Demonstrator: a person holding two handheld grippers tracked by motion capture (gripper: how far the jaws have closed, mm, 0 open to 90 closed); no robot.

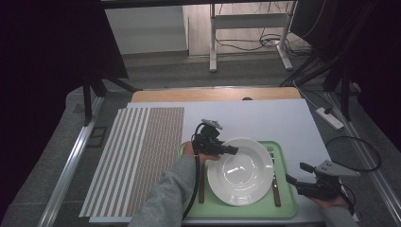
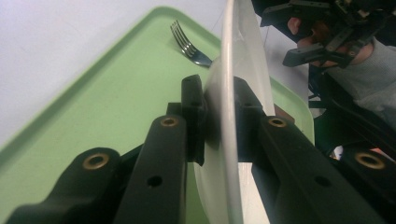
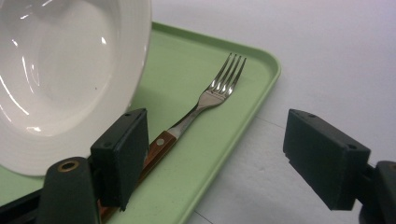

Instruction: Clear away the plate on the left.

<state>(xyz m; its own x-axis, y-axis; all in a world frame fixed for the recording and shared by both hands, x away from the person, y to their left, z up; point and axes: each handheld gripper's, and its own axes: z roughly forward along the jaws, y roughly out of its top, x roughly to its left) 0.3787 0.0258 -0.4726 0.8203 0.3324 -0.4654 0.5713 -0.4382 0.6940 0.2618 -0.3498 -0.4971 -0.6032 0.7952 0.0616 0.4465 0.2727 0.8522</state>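
A white deep plate (image 1: 242, 171) lies over the green tray (image 1: 286, 198). My left gripper (image 1: 231, 150) is shut on the plate's upper-left rim. In the left gripper view the jaws (image 2: 218, 112) pinch the plate's rim (image 2: 229, 60), seen edge-on. A fork (image 1: 274, 178) with a wooden handle lies on the tray right of the plate. A wooden knife handle (image 1: 201, 188) shows at the plate's left. My right gripper (image 1: 297, 182) hovers open just off the tray's right edge. In the right gripper view its jaws (image 3: 219, 156) stand wide apart, facing the fork (image 3: 219, 88) and the tilted plate (image 3: 60, 70).
A striped placemat (image 1: 142, 156) lies on the white table cover (image 1: 265, 118) left of the tray. A power strip (image 1: 329, 118) and cables lie on the floor to the right. Table legs and cables stand beyond the far edge.
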